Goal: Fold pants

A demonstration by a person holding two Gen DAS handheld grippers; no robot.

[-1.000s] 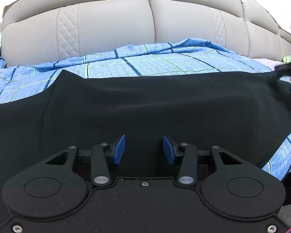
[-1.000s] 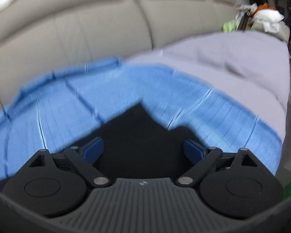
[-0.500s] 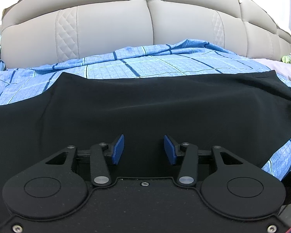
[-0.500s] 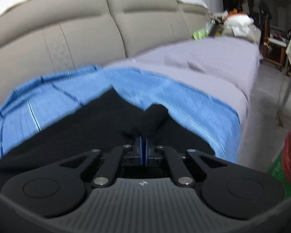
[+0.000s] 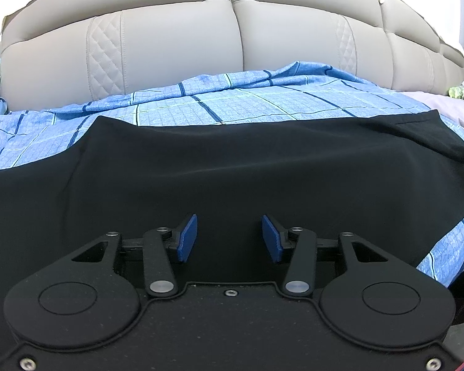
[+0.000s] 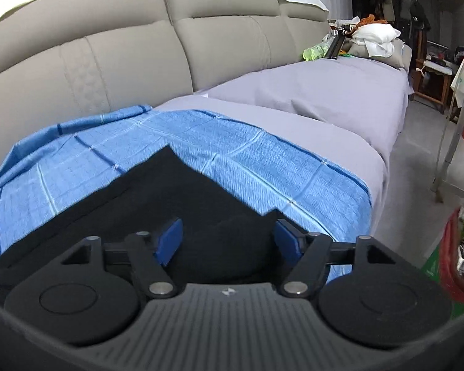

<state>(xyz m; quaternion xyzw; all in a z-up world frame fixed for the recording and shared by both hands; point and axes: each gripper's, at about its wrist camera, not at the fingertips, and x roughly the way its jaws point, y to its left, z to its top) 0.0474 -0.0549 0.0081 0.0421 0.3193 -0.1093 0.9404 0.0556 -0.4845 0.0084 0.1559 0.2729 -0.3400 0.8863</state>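
Pants of smooth black fabric [image 5: 232, 173] lie across a blue checked sheet [image 5: 219, 108]; left gripper [image 5: 229, 235] spread above them, right gripper [image 6: 229, 238] opening over a corner; pinch edges squarely.

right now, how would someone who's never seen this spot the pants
Find the long beige sofa; its seat is covered by a blue checked sheet. Spread flat on that sheet lie the pants, the only plain black cloth there, while the rest of the seat to the right is pale grey cover.
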